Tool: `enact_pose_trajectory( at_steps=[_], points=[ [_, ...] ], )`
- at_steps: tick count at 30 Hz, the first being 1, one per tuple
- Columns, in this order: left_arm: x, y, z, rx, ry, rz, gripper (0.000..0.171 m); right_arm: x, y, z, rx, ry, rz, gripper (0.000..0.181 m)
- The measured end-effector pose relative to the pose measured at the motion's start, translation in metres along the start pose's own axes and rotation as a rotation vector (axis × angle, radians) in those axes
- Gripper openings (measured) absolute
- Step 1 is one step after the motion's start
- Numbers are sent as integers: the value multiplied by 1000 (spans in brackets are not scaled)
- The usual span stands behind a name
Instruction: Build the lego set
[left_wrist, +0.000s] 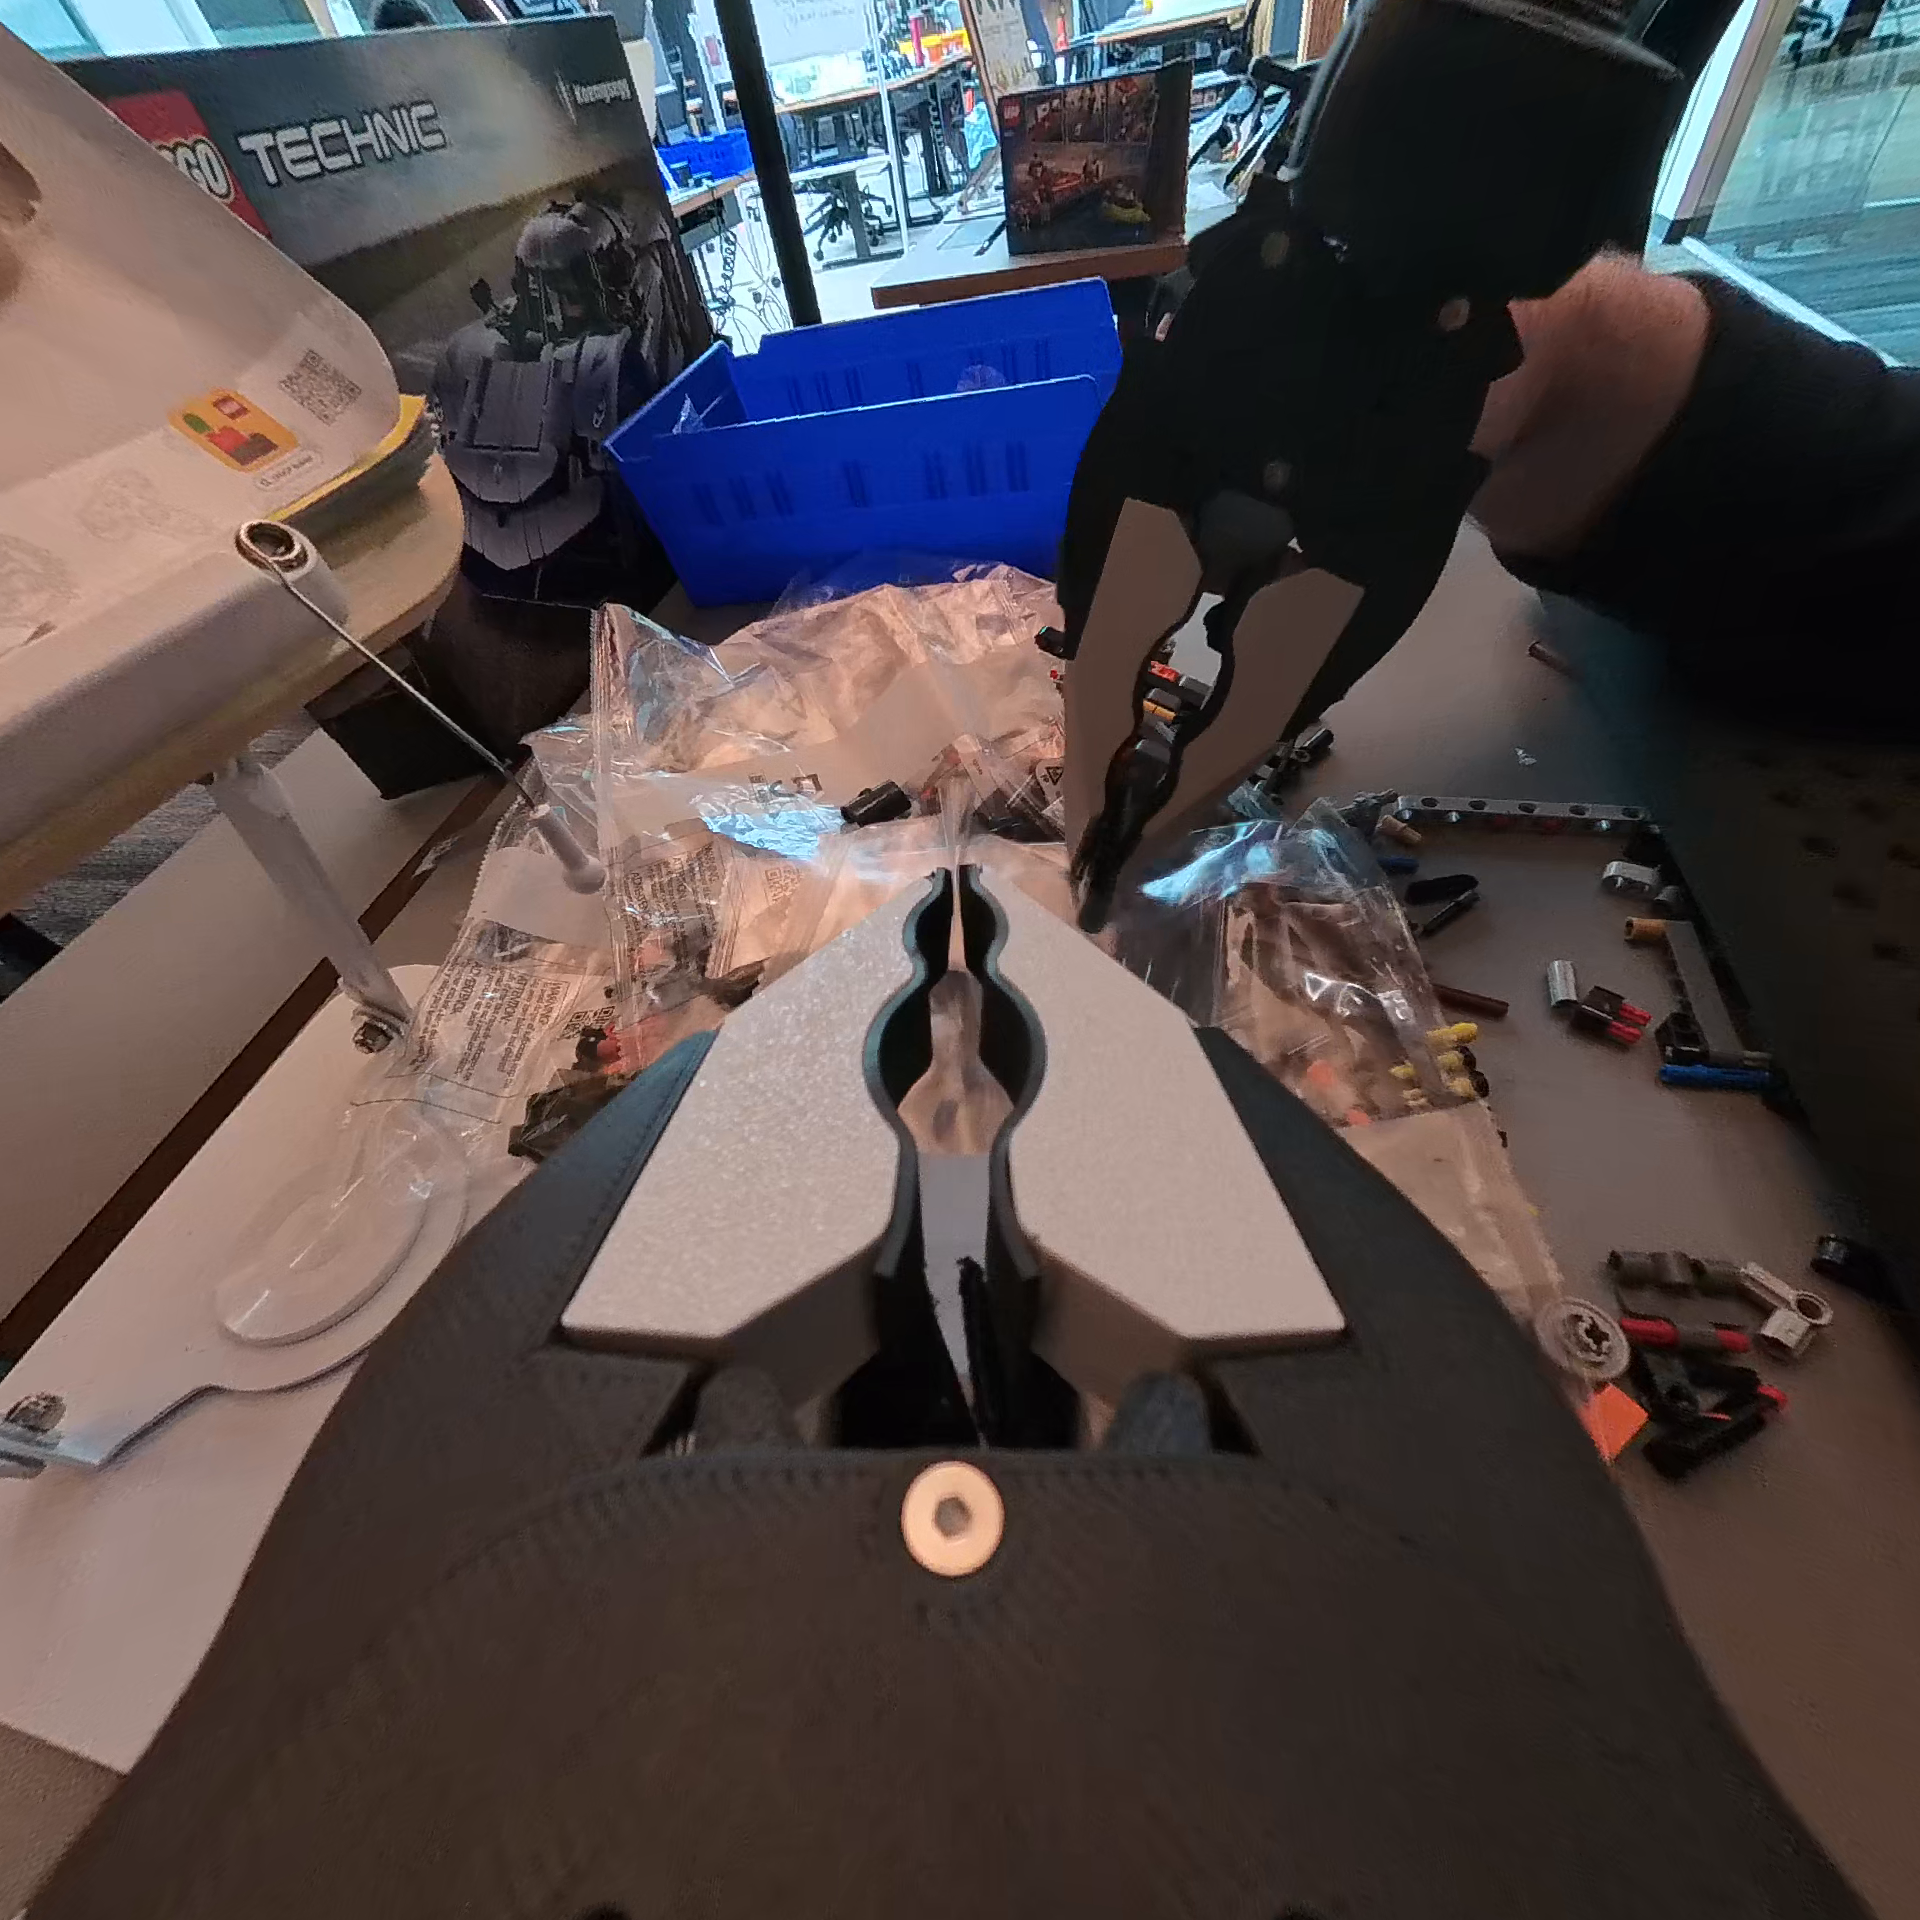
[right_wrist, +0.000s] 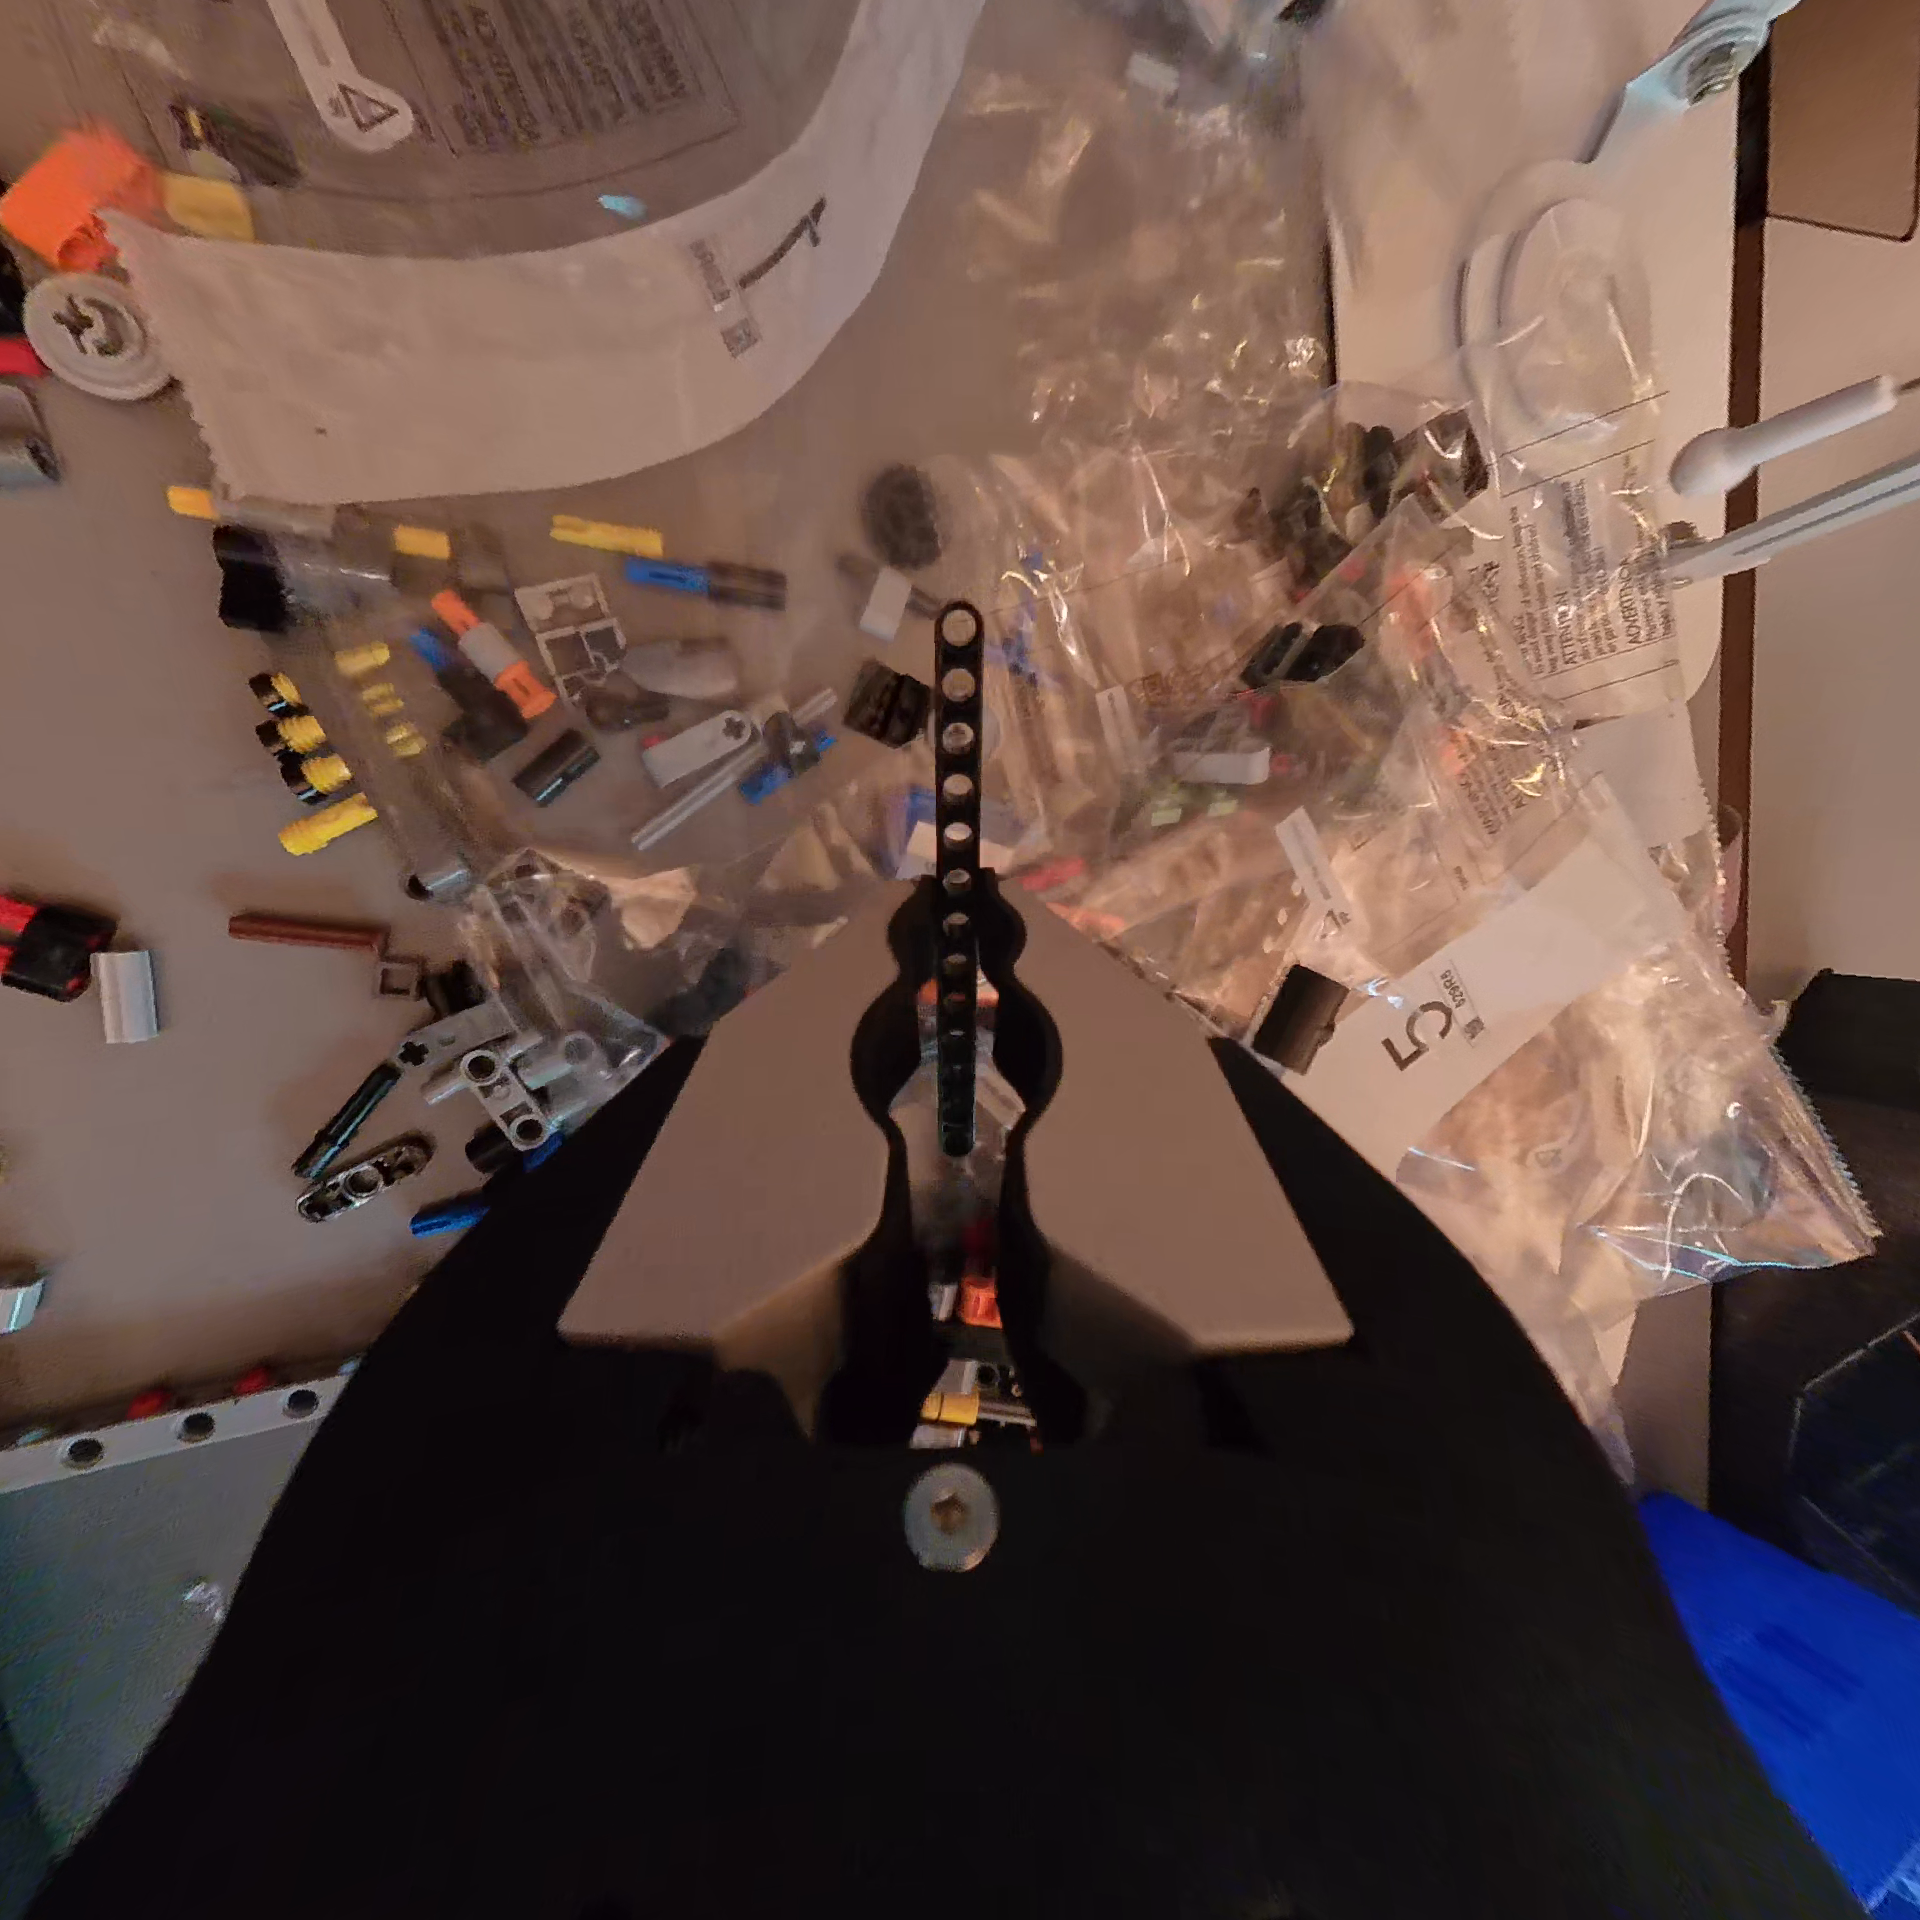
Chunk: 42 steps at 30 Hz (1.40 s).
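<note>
Up at 11 o'clock in the left wrist view, the large dark box (left_wrist: 416, 177) carries bold white lettering beside a red logo patch, and the smaller box (left_wrist: 1091, 156) at 1 o'clock has print too tiny to read. The booklet (left_wrist: 208, 436) at 10 o'clock shows a square code and a colourful sticker. In the right wrist view, the clear bags (right_wrist: 1558, 623) at 2 o'clock bear black warning panels, and the white-labelled bag (right_wrist: 1455, 1029) at 3 o'clock has one big digit.

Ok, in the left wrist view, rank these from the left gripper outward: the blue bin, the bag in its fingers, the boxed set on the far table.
1. Clear bag: pinched at the tips of the left gripper, straight ahead.
2. Blue bin: behind the bag pile, centre.
3. Boxed set: on the far table, upper right of centre.
</note>
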<state>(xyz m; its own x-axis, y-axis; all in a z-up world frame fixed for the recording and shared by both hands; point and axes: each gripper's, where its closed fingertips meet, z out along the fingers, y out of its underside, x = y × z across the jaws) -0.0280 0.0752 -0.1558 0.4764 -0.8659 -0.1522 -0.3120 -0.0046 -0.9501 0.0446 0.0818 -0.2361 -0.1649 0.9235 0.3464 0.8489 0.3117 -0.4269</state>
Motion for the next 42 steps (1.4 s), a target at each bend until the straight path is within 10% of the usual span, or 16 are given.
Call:
enact_pose_trajectory(
  at_steps=[19,42],
  points=[
    [-1,-1,0,5,-9,4,0,-5,27,1,-160,-6,-23,4],
    [4,3,11,-17,10,8,0,-28,-29,8,4,-58,-79,4]
  ],
)
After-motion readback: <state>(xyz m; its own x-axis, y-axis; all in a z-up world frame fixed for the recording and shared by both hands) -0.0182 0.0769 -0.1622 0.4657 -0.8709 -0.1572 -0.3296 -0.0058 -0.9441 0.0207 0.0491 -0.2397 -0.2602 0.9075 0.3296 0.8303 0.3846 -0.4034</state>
